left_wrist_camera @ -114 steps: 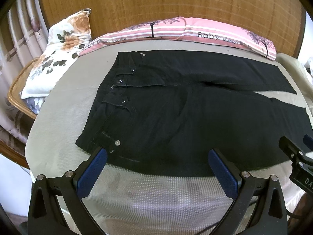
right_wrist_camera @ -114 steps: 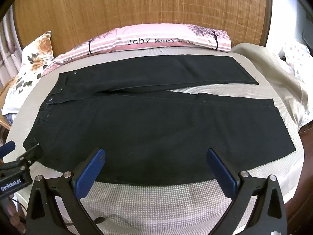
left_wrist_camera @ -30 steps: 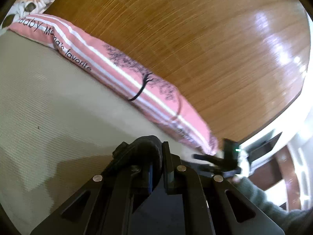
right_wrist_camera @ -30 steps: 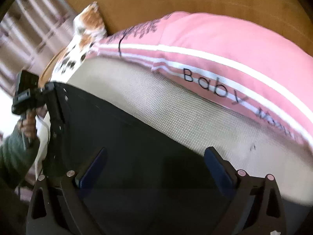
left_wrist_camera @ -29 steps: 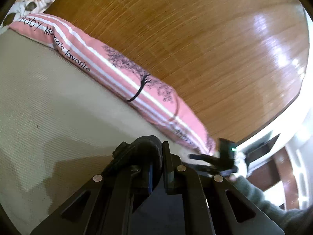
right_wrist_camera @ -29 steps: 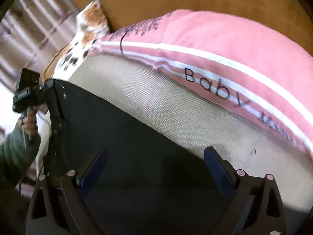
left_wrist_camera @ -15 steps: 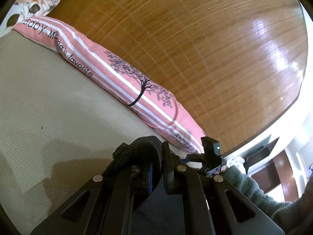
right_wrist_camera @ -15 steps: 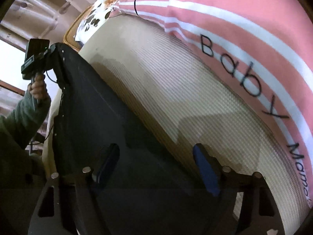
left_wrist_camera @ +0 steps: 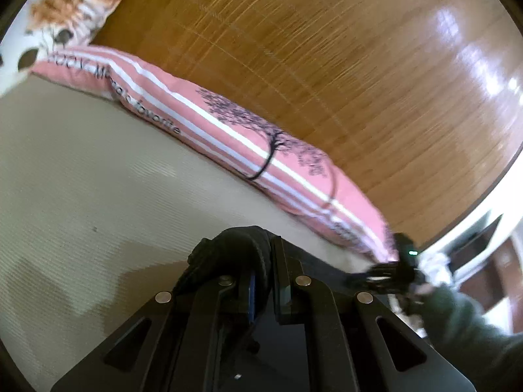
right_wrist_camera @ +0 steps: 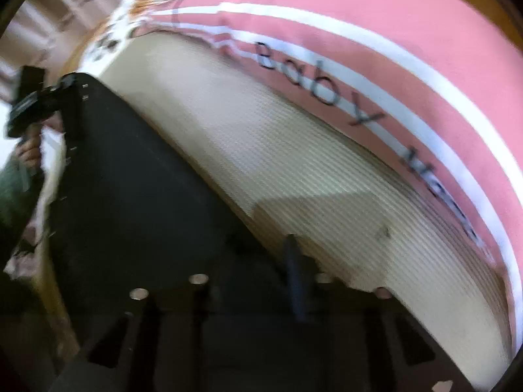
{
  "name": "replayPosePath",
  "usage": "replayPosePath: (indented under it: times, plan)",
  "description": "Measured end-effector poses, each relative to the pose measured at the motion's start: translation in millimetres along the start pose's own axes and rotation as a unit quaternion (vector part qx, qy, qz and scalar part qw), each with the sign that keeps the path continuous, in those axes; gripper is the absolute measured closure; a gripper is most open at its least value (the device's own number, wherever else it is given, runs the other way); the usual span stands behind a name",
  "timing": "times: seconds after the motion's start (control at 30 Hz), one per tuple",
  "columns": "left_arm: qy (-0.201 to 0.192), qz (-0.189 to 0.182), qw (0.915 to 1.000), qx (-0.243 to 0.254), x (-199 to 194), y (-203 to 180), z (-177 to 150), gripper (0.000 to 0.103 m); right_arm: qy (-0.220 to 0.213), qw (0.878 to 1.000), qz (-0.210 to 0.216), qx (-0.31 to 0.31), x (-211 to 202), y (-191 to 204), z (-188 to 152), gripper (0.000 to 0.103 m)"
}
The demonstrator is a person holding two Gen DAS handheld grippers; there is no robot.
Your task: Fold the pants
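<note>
The left claw [left_wrist_camera: 261,281] is clamped on a bunched fold of the black pants [left_wrist_camera: 238,248], its two fingers drawn nearly together with dark cloth pinched between them and spilling over the left finger. From that grip the pants run off to the right as a taut dark edge toward the right claw [left_wrist_camera: 389,272], which shows small and blurred at the right of the left wrist view, held by a hand in a green sleeve. In the right wrist view the frame is blurred; the right claw [right_wrist_camera: 258,281] has its fingers drawn in close at the bottom centre, over the edge of the pants [right_wrist_camera: 130,179], and it appears to be pinching that edge, though the blur leaves the contact itself unclear. The pants spread as a broad black sheet from the near centre up to the left, where the left claw [right_wrist_camera: 49,101] grips the far corner. The cloth hangs above the beige bed [right_wrist_camera: 294,170]. Along the far side of the bed lies a pink striped pillow [left_wrist_camera: 228,130] with a tree print against the wooden headboard [left_wrist_camera: 327,49], and a floral pillow [left_wrist_camera: 65,6] sits at the far left.
</note>
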State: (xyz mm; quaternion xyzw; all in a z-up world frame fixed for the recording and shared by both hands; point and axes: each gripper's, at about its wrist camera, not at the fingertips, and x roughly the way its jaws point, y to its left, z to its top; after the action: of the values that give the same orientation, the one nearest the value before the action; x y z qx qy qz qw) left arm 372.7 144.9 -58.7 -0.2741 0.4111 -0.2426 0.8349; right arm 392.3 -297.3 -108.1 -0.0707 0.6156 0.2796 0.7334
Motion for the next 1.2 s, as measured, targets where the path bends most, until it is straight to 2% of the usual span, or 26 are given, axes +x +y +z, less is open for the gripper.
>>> replayPosePath:
  times: [0.03, 0.17, 0.27, 0.37, 0.5, 0.67, 0.87, 0.97, 1.1, 1.2]
  plan:
    - [-0.001, 0.019, 0.9997, 0.015, 3, -3, -2, 0.095, -0.003, 1.000, -0.017, 0.007, -1, 4, -3, 0.087]
    - [-0.007, 0.092, 0.9944, 0.052, 17, -13, -8, 0.095, -0.045, 0.993, -0.095, 0.045, -17, 28, -17, 0.091]
    - [-0.015, 0.119, 0.9903, 0.070, 18, -19, -12, 0.095, -0.074, 0.986, -0.139, 0.060, -32, 46, -27, 0.094]
    - [-0.032, 0.126, 0.9872, 0.093, 5, -33, -17, 0.095, -0.097, 0.978, -0.171, 0.064, -50, 69, -41, 0.096]
    - [-0.056, 0.110, 0.9848, 0.122, -31, -55, -26, 0.095, -0.123, 0.970, -0.199, 0.069, -80, 99, -68, 0.096]
    - [-0.069, 0.082, 0.9844, 0.140, -81, -78, -49, 0.095, -0.147, 0.962, -0.210, 0.093, -105, 131, -116, 0.096]
    - [-0.052, 0.060, 0.9865, 0.143, -129, -84, -87, 0.095, -0.173, 0.954, -0.208, 0.128, -117, 175, -175, 0.096]
    - [-0.032, 0.057, 0.9871, 0.146, -149, -83, -111, 0.095, -0.179, 0.953, -0.204, 0.138, -115, 194, -200, 0.096]
    - [-0.001, 0.064, 0.9867, 0.150, -162, -74, -141, 0.095, -0.162, 0.957, -0.183, 0.152, -99, 217, -237, 0.096]
    - [0.041, 0.083, 0.9821, 0.164, -160, -64, -166, 0.095, -0.142, 0.960, -0.175, 0.164, -76, 227, -258, 0.096]
